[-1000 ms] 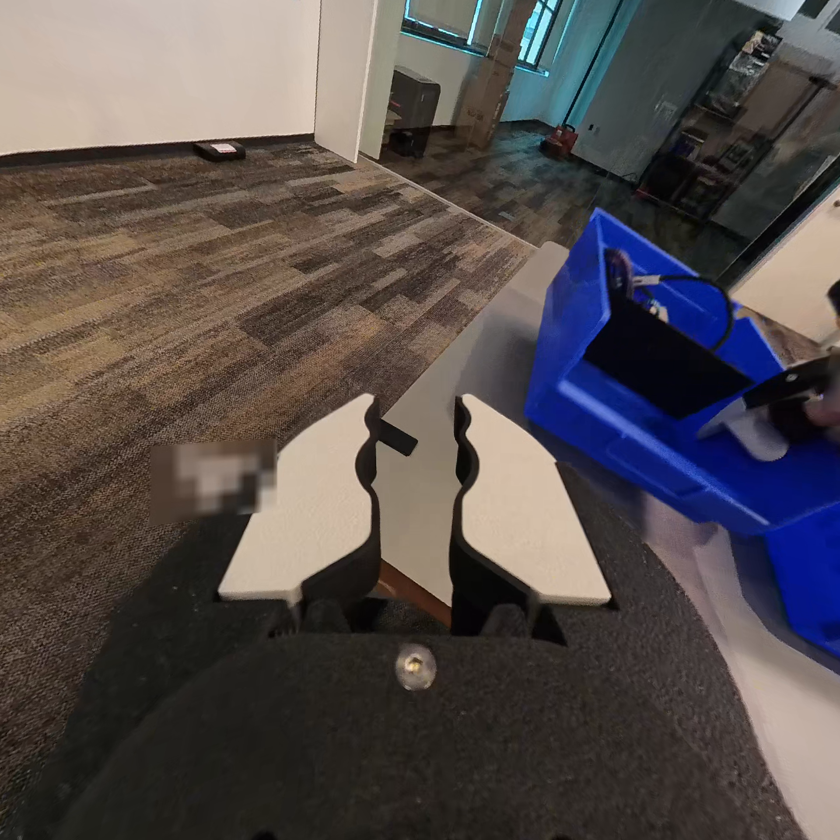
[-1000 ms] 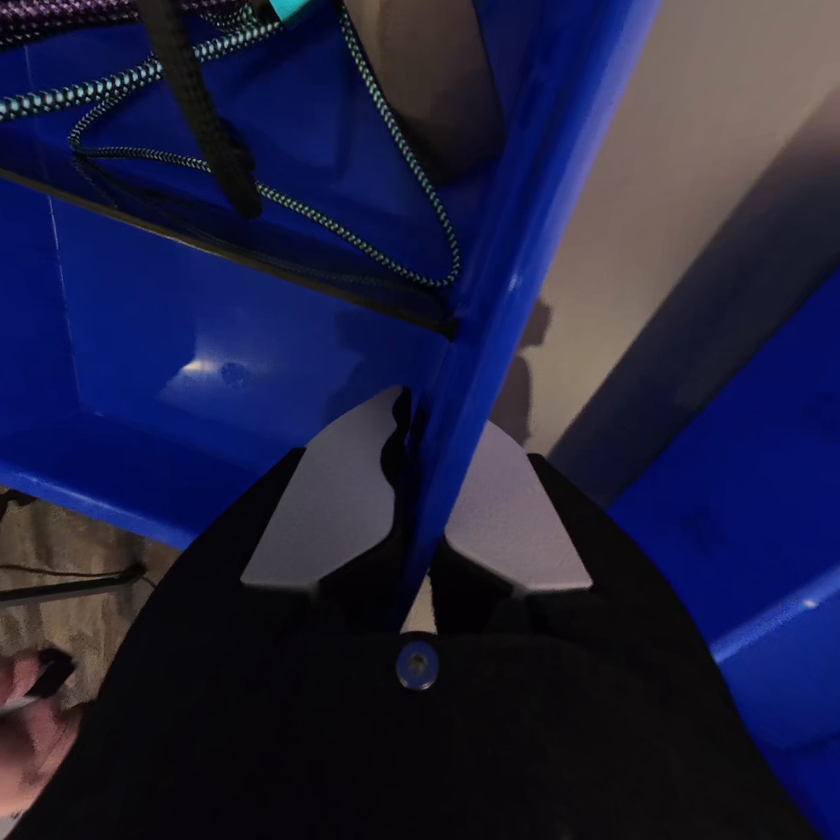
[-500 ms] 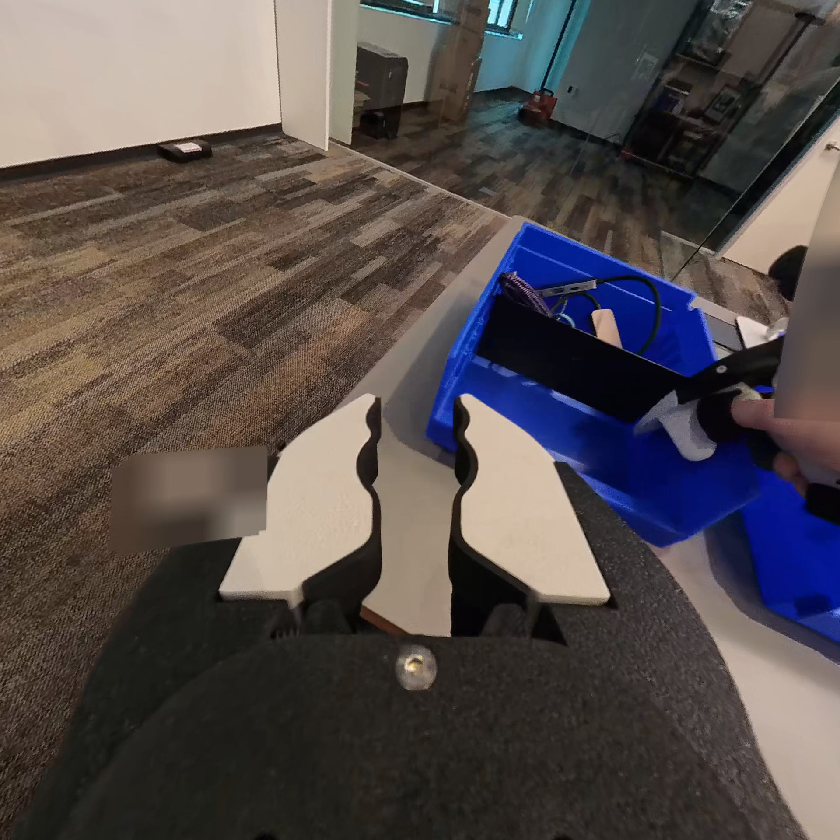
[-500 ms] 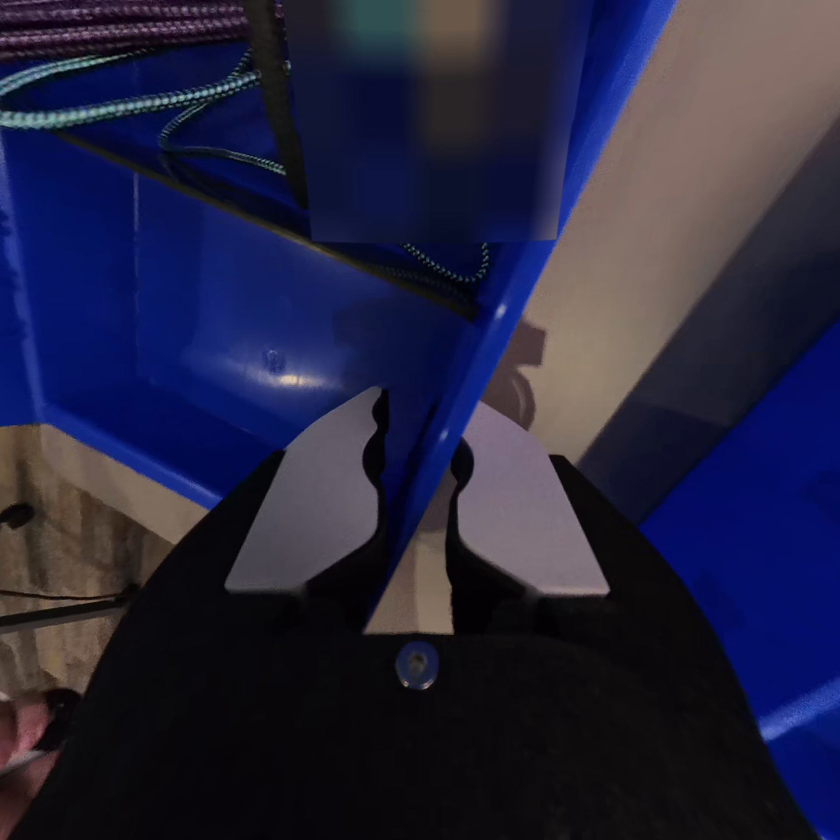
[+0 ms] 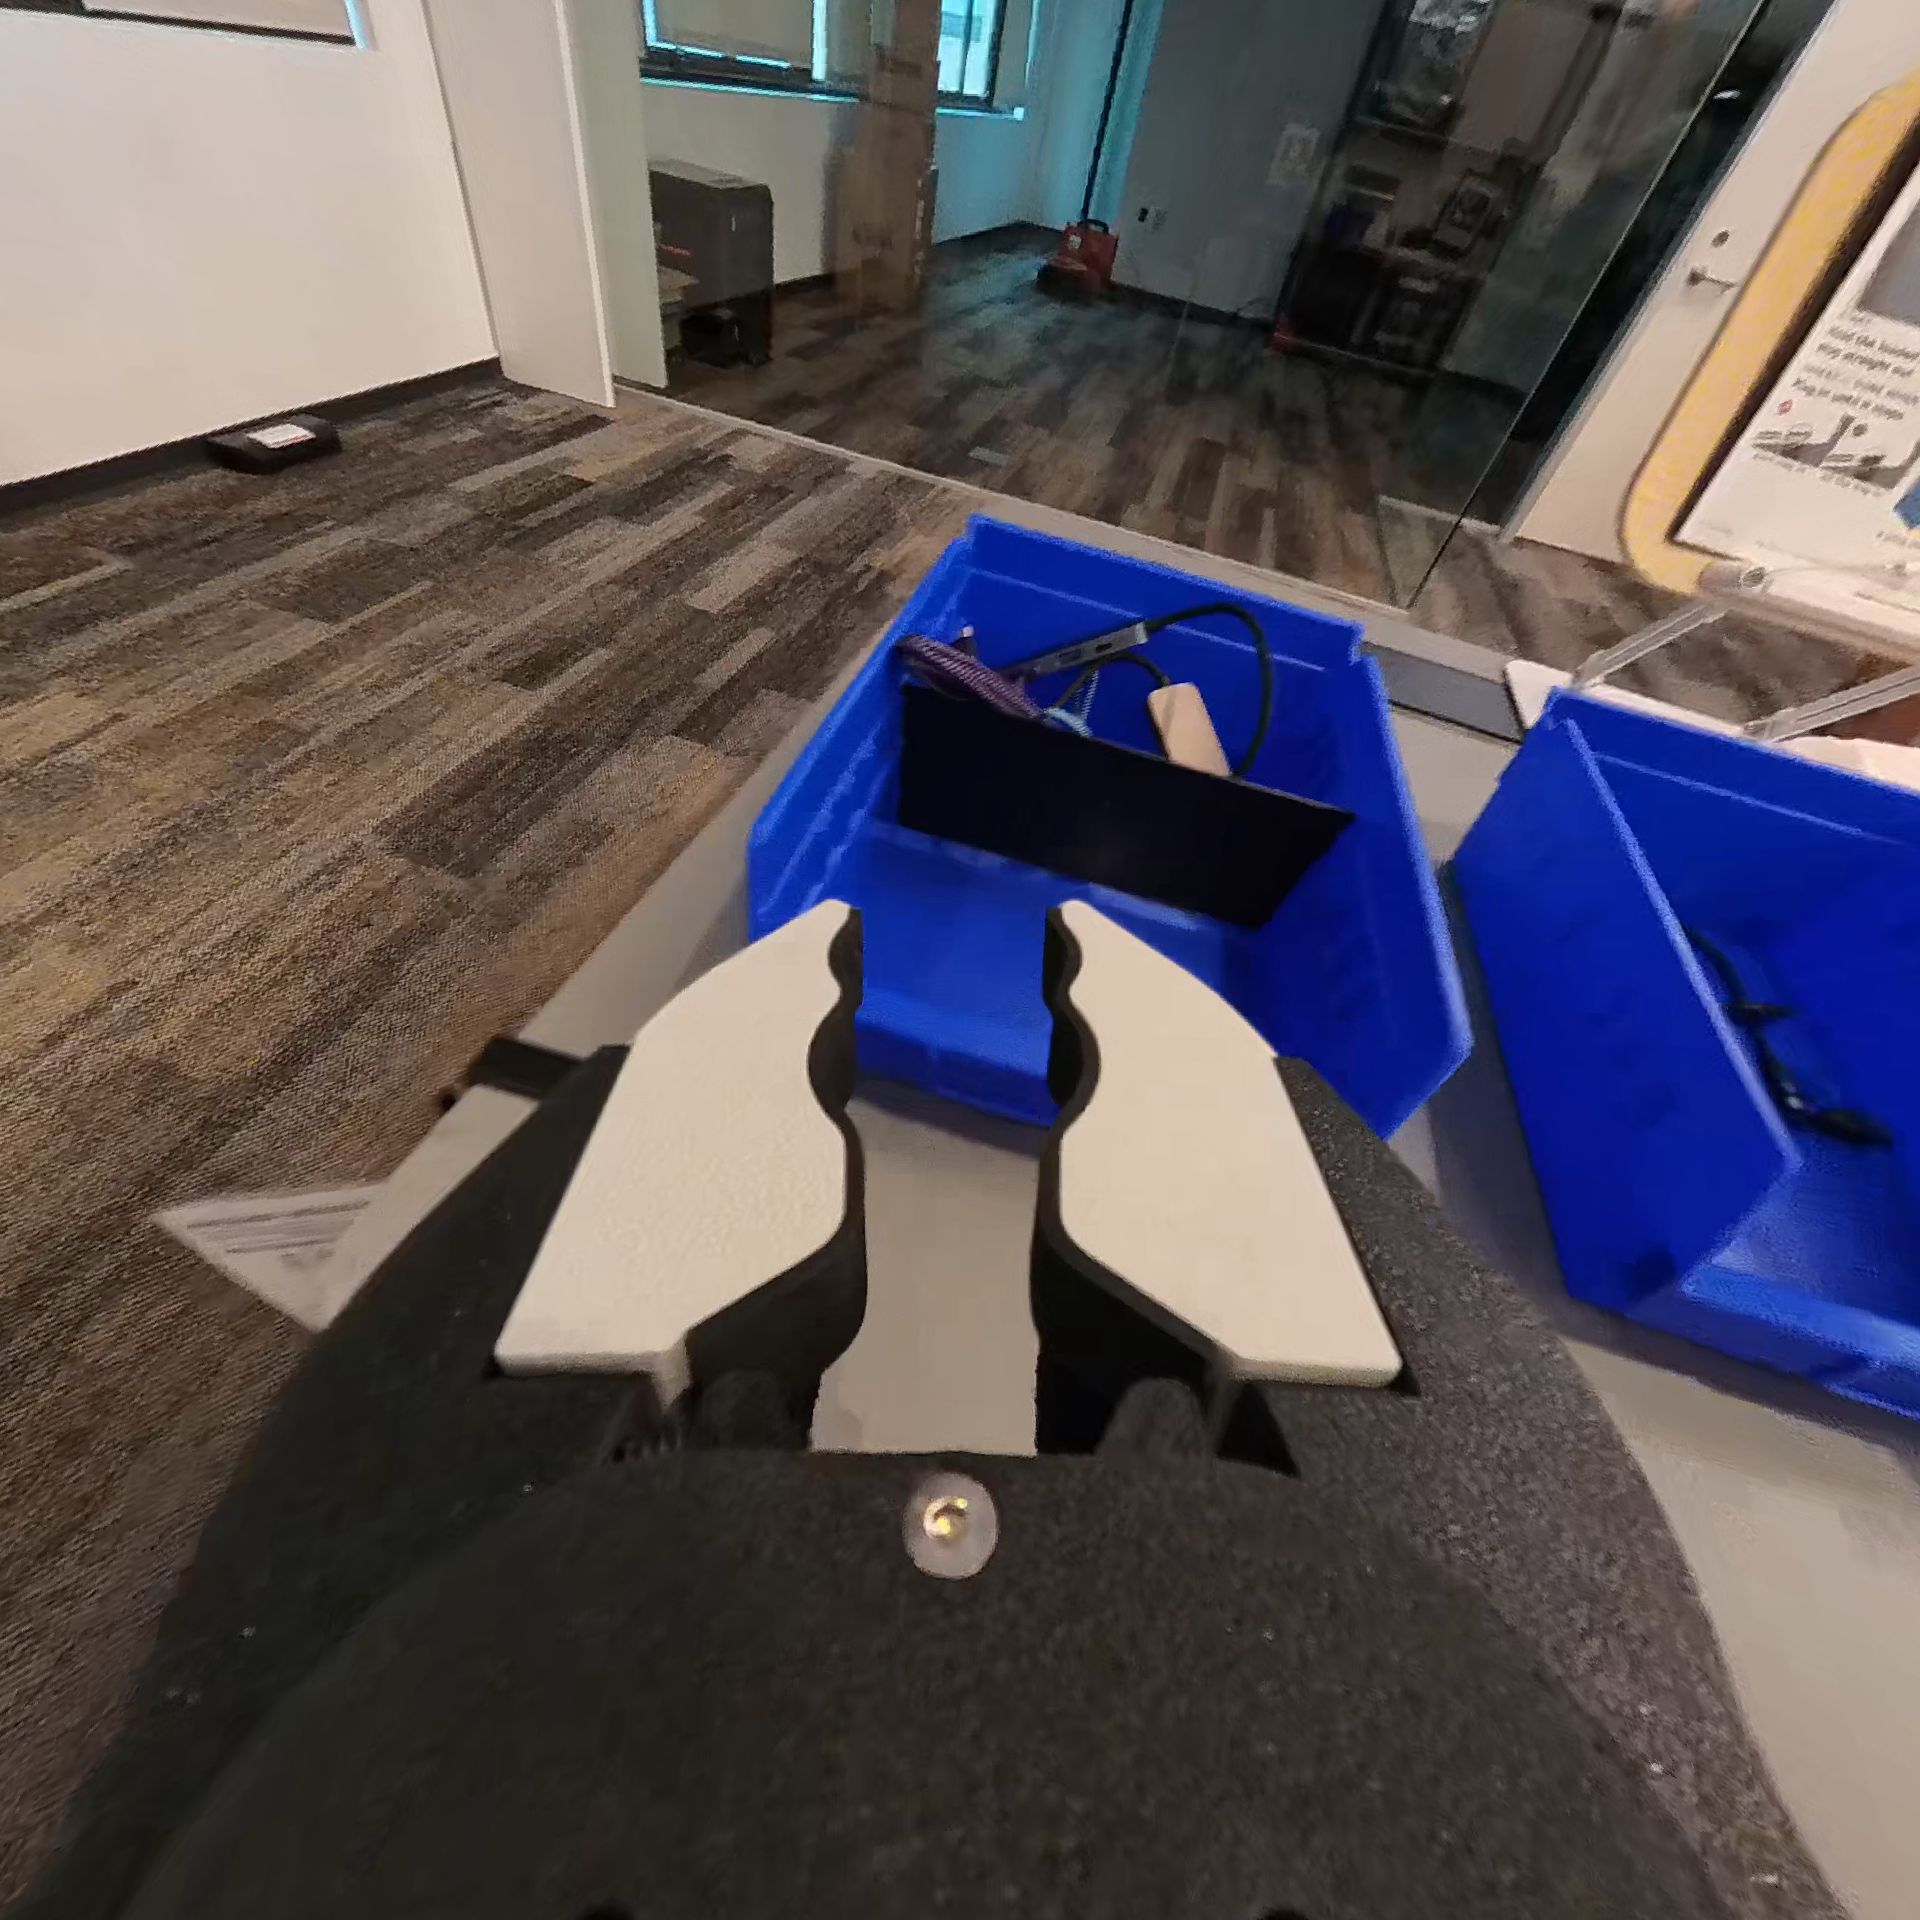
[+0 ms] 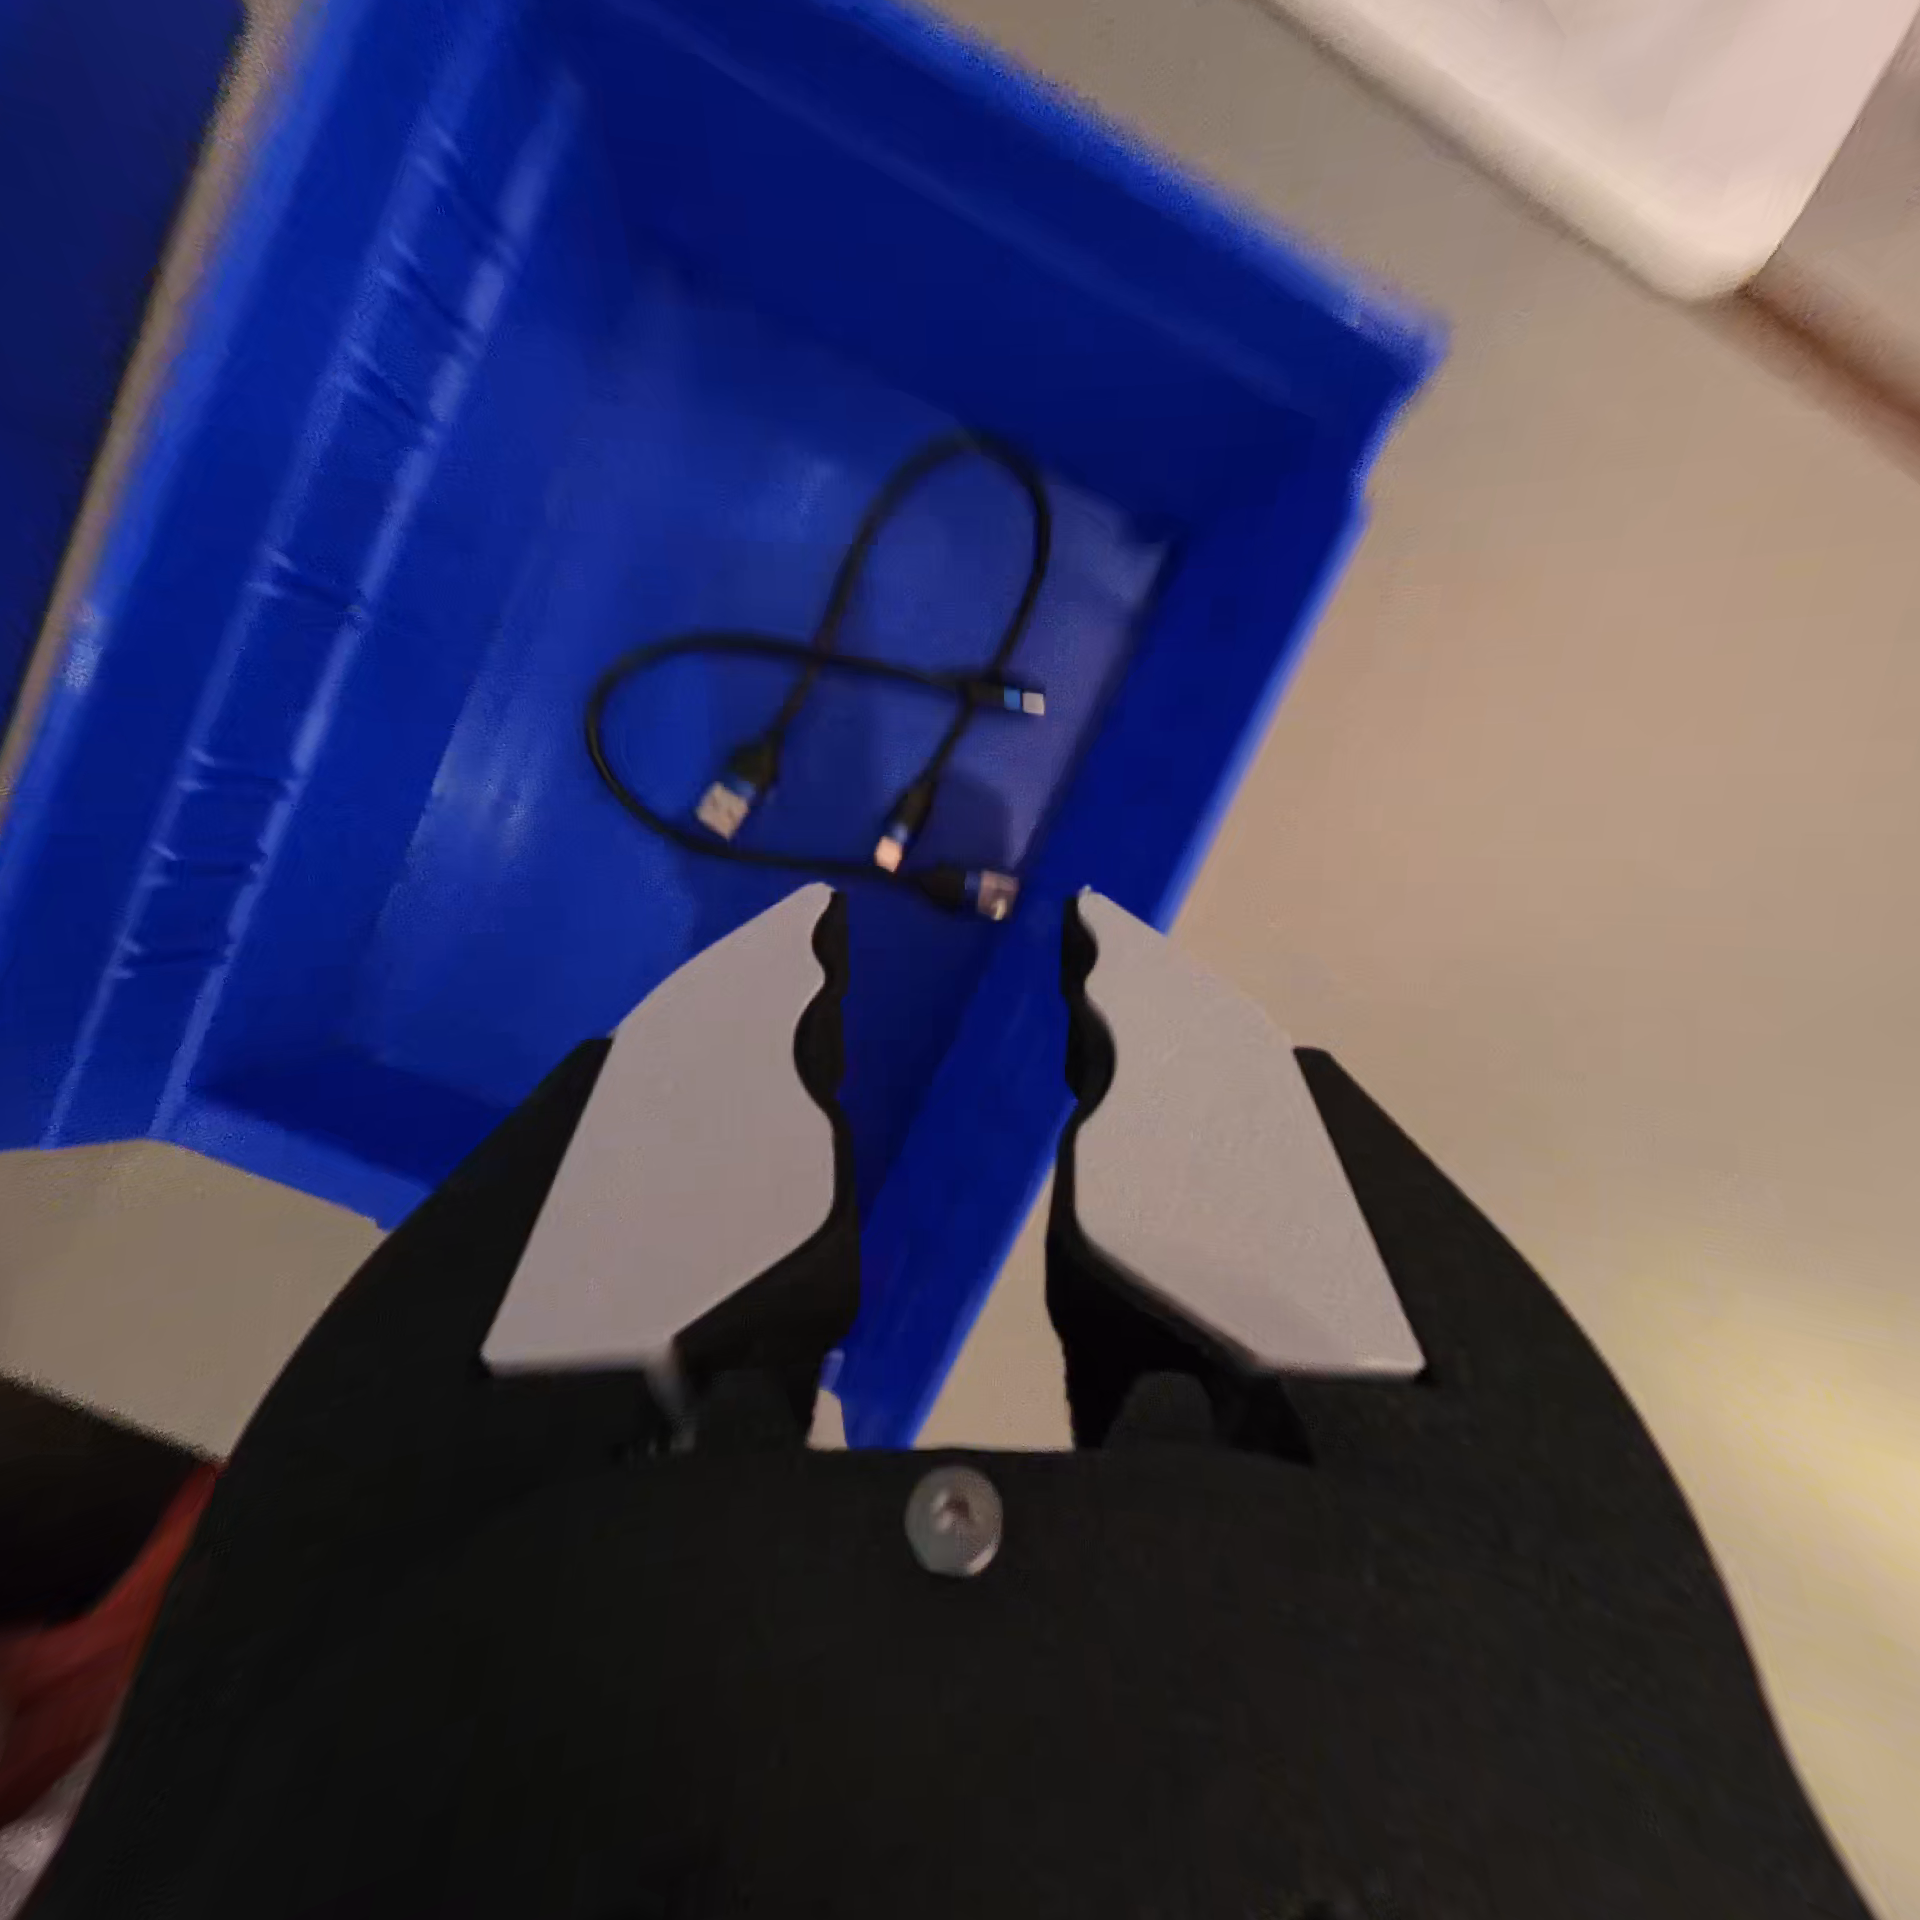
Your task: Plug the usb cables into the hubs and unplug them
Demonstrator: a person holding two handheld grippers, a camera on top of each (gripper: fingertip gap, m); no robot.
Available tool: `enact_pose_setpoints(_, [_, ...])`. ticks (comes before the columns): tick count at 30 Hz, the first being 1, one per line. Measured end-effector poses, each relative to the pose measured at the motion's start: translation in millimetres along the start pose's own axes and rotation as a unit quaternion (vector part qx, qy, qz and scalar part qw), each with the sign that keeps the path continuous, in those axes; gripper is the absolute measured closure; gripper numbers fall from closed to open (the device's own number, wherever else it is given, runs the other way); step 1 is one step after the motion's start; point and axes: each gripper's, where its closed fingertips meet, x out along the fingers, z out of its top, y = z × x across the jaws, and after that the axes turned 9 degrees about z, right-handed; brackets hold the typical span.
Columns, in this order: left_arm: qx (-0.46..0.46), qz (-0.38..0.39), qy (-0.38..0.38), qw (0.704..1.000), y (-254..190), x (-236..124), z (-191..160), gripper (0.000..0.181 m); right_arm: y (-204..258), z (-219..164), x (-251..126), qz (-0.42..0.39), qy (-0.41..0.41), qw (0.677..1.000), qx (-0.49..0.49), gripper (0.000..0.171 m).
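Two blue bins stand on a grey table (image 5: pixel 935 1299). The left bin (image 5: pixel 1382 935) has a black divider (image 5: pixel 1101 821); behind it lie a grey hub (image 5: pixel 1091 649), a beige hub (image 5: pixel 1184 727), a purple cable (image 5: pixel 956 670) and a black cable (image 5: pixel 1262 665). The right bin (image 5: pixel 1621 1091) (image 6: pixel 343 582) holds black USB cables (image 6: pixel 831 665) (image 5: pixel 1787 1081) with metal plugs. My left gripper (image 5: pixel 951 920) is open and empty in front of the left bin. My right gripper (image 6: pixel 956 899) is open and empty above the right bin's near wall.
The table's left edge drops to brown carpet (image 5: pixel 312 727). A clear stand with a yellow-framed sheet (image 5: pixel 1787 416) stands at the back right. A paper label (image 5: pixel 281 1236) lies near the table's left edge. A white object (image 6: pixel 1621 135) lies beyond the right bin. The left gripper's tips are roughly 45 centimeters from the right gripper's.
My right gripper let go of the left bin's wall, opened, and moved over the right bin. My left gripper swung right so both bins show. The left bin was set down.
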Motion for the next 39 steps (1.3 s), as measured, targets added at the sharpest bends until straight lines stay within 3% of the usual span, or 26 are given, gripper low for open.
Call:
enact_pose_setpoints(3, [0.022,-0.022,0.015,0.999,-35.9,17.3,-1.1,0.148,-36.8,-29.8,16.0,-0.009,0.027,0.998,0.052,0.128])
enact_pose_setpoints(5, [0.048,-0.028,0.023,0.998,-61.0,28.9,-6.3,0.144,-37.9,-35.1,27.8,0.021,0.013,0.996,0.082,0.122])
enact_pose_setpoints(8, [0.062,-0.057,0.026,0.996,-103.2,38.5,-16.1,0.139,-33.5,-53.3,47.2,0.031,0.058,0.994,0.085,0.117])
enact_pose_setpoints(13, [0.141,-0.041,0.046,0.988,-148.3,57.0,-37.2,0.131,-24.4,-68.0,60.2,0.039,0.100,0.992,0.062,0.160])
enact_pose_setpoints(18, [0.179,-0.014,0.098,0.979,-155.5,76.8,-58.8,0.130,-32.9,-71.9,57.3,0.064,0.088,0.990,0.093,0.164])
enact_pose_setpoints(20, [0.194,-0.005,0.123,0.973,-153.2,83.9,-69.9,0.137,-44.9,-78.2,53.1,0.068,0.086,0.989,0.100,0.165])
enact_pose_setpoints(22, [0.199,-0.013,0.138,0.970,-155.0,87.0,-78.6,0.158,-61.9,-87.6,46.9,0.074,0.083,0.988,0.111,0.166])
enact_pose_setpoints(24, [0.194,-0.030,0.141,0.971,-162.0,87.3,-83.0,0.178,-81.0,-102.0,38.3,0.086,0.083,0.986,0.117,0.167])
enact_pose_setpoints(29, [0.194,-0.019,0.119,0.974,-162.0,87.4,-82.7,0.178,-153.2,-157.1,5.1,0.083,0.083,0.984,0.133,0.166])
enact_pose_setpoints(39, [0.189,-0.008,0.122,0.974,-155.4,75.6,-85.2,0.177,-349.2,-292.2,-79.1,0.057,0.081,0.972,0.213,0.167])
